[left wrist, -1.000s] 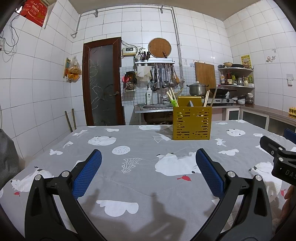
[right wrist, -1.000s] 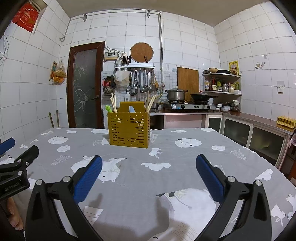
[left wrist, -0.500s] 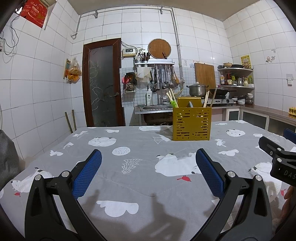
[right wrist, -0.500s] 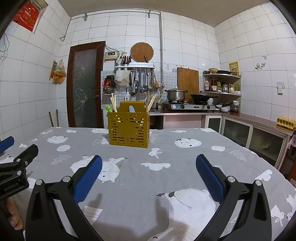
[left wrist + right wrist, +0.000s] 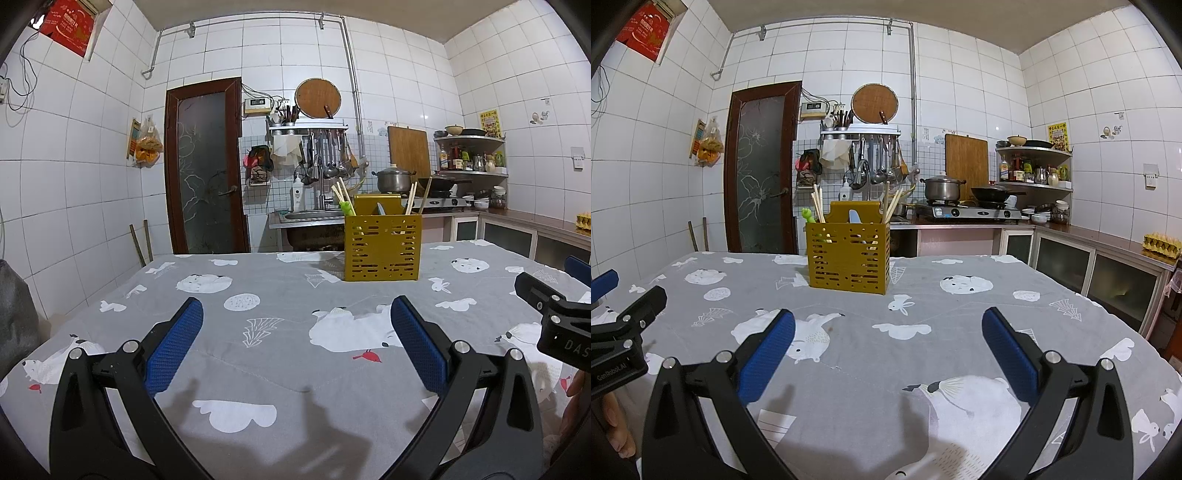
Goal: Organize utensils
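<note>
White-tiled walls (image 5: 960,74). Dark-framed glass door (image 5: 762,170) left of the sink counter (image 5: 306,218). Stove (image 5: 967,212) right of it.

Right gripper (image 5: 554,317) edging slightly upward in left wrist view; left gripper (image 5: 618,332) rising likewise in right wrist view.

Even overhead lighting; white wall tiles (image 5: 92,192) show faint glare. Soft gripper shadows fall on the tablecloth (image 5: 871,369). Focus sharp throughout. Strong fisheye curvature, dark vignette at corners
</note>
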Motion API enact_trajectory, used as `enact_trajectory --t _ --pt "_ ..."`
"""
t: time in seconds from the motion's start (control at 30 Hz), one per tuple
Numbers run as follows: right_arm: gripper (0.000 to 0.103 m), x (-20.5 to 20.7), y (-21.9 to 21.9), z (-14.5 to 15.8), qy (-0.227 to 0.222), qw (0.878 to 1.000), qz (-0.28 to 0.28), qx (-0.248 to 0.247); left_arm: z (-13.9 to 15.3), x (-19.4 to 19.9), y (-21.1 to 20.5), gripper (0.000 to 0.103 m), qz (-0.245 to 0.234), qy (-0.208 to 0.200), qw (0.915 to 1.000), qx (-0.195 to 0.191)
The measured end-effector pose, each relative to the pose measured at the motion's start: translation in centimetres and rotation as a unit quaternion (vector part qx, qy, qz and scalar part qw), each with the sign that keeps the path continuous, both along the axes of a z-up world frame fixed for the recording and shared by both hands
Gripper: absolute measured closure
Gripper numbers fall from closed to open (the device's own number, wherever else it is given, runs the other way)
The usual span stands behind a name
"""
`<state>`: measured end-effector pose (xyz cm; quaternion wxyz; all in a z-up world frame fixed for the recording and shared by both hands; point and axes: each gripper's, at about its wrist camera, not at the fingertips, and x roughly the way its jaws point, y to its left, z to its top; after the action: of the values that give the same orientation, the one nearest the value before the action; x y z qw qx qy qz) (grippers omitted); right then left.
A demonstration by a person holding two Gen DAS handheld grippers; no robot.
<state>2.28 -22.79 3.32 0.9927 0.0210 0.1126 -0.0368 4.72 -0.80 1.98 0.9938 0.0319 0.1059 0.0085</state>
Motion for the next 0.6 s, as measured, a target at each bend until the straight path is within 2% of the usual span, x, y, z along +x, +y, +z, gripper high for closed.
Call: enact_trajectory --t 0.6 --pt "0.004 -0.01 -0.04 0.03 0.0 1.0 0.0 -0.001 0.2 0.01 0.03 0.005 0.0 -0.003 1.0 0.0"
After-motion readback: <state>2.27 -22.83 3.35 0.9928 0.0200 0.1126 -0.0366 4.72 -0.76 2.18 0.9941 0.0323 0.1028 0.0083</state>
